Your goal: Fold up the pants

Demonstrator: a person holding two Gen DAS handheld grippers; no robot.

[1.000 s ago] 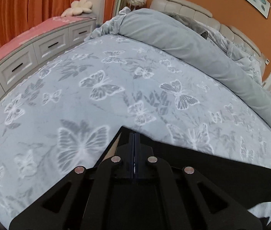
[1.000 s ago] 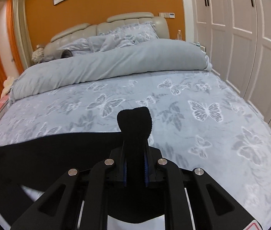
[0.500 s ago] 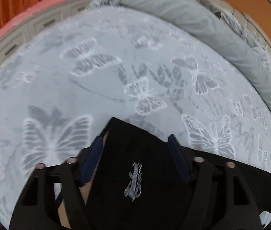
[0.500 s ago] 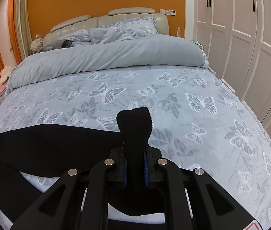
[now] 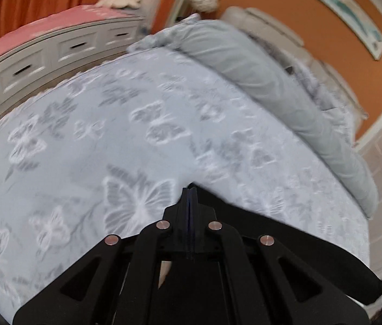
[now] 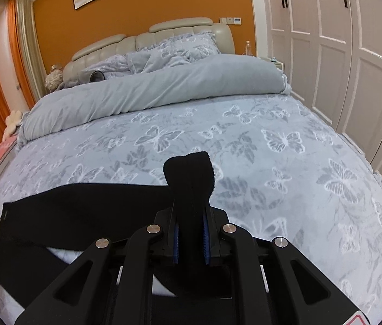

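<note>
The black pants (image 6: pixel 77 205) lie stretched across the near part of the bed, running left from my right gripper. My right gripper (image 6: pixel 191 214) is shut on a bunched black end of the pants, which sticks up between the fingers. In the left wrist view the pants (image 5: pixel 285 241) run off to the right below my left gripper (image 5: pixel 191 192), whose fingers are pressed together at the pants' corner. Whether cloth is pinched between them is hidden by the blur and the fingers.
The bed has a pale blue butterfly-print cover (image 6: pixel 272 146). A rolled grey duvet (image 6: pixel 150 92) and pillows lie toward the headboard. A white drawer unit (image 5: pixel 42 54) with a pink top runs along the bed's left side. White wardrobe doors (image 6: pixel 353 54) stand to the right.
My left gripper opened wide over the pants half a second ago and is now shut again at their corner, tilted back up. My right gripper kept its hold and barely moved.
</note>
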